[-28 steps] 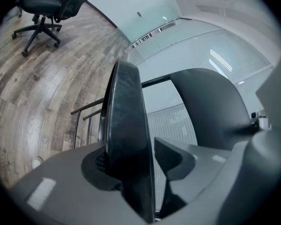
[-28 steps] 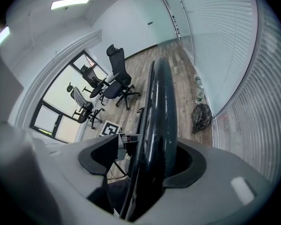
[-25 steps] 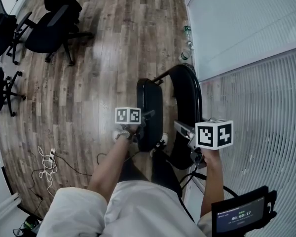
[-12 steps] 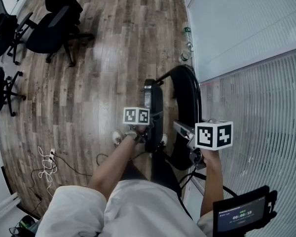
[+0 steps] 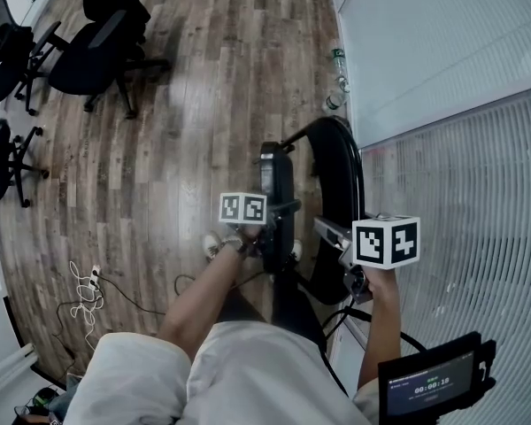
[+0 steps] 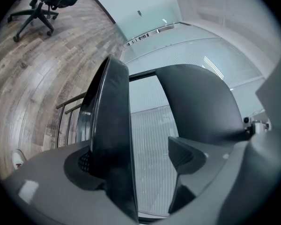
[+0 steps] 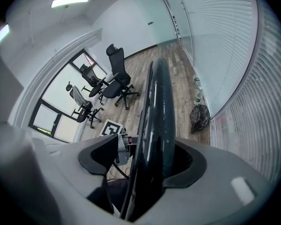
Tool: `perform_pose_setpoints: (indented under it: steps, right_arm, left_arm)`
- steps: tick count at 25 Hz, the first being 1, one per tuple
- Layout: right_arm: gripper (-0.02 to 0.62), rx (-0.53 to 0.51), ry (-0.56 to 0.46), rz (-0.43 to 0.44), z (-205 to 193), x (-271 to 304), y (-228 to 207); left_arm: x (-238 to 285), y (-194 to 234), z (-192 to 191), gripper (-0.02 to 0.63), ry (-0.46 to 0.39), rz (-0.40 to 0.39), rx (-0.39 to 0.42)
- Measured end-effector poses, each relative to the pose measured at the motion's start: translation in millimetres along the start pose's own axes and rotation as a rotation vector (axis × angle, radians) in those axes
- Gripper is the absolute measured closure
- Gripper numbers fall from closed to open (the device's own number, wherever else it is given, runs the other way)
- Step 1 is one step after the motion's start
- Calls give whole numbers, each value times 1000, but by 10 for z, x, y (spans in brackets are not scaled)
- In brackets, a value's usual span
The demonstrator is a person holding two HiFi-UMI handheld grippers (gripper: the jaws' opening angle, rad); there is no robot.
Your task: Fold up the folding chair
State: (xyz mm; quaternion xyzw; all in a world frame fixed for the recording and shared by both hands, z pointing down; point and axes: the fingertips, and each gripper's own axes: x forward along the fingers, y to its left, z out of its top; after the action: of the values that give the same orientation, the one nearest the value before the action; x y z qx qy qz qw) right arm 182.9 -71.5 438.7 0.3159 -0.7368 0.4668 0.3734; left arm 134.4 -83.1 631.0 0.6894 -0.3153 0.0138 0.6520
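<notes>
Seat (image 5: 276, 180) swung upright inside the just-opened left gripper (image 5: 276, 222); screen (image 5: 427, 386) reads 00:00:18.

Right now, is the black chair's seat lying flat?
No, the seat stands on edge, close beside the backrest.

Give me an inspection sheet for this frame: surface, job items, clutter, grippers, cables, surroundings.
Surface: wood plank floor.
Job's things: black folding chair stands close to the glass wall, with its seat swung up near the backrest.
Clutter: bottles and a dark bag by the wall.
Grippers: left gripper open, jaws have just been opening, seat edge between them against one pad only. Right gripper open around the backrest, with a gap at one pad.
Cables: loose leads on the floor.
Surroundings: office chairs, frosted glass wall.
</notes>
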Motion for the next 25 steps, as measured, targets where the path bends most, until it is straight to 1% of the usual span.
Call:
perform_pose_setpoints:
  steps: [2, 4, 8, 12, 14, 19, 23, 25]
  right_arm:
    - [311, 3, -1, 7, -3, -28, -35]
    - [318, 0, -2, 9, -8, -43, -56]
    - [321, 3, -8, 13, -1, -70, -48]
    - [319, -9, -4, 1, 2, -70, 17]
    - [314, -21, -2, -1, 2, -67, 70]
    - [281, -55, 9, -9, 0, -24, 231]
    - [279, -50, 5, -8, -14, -24, 236]
    - [279, -51, 5, -8, -10, -29, 248]
  left_arm:
    - [13, -27, -15, 197, -9, 4, -2]
    - [11, -58, -27, 178, -22, -9, -3]
    - [-16, -124, -43, 178, -29, -60, 22]
    - [-51, -145, -49, 179, -53, -77, 36]
    - [-49, -173, -46, 179, -57, -90, 32]
    - [-5, -227, -40, 183, -37, -126, 19]
    - [-14, -208, -37, 187, -47, -155, -18]
    - [-30, -197, -26, 202, -53, -165, -30]
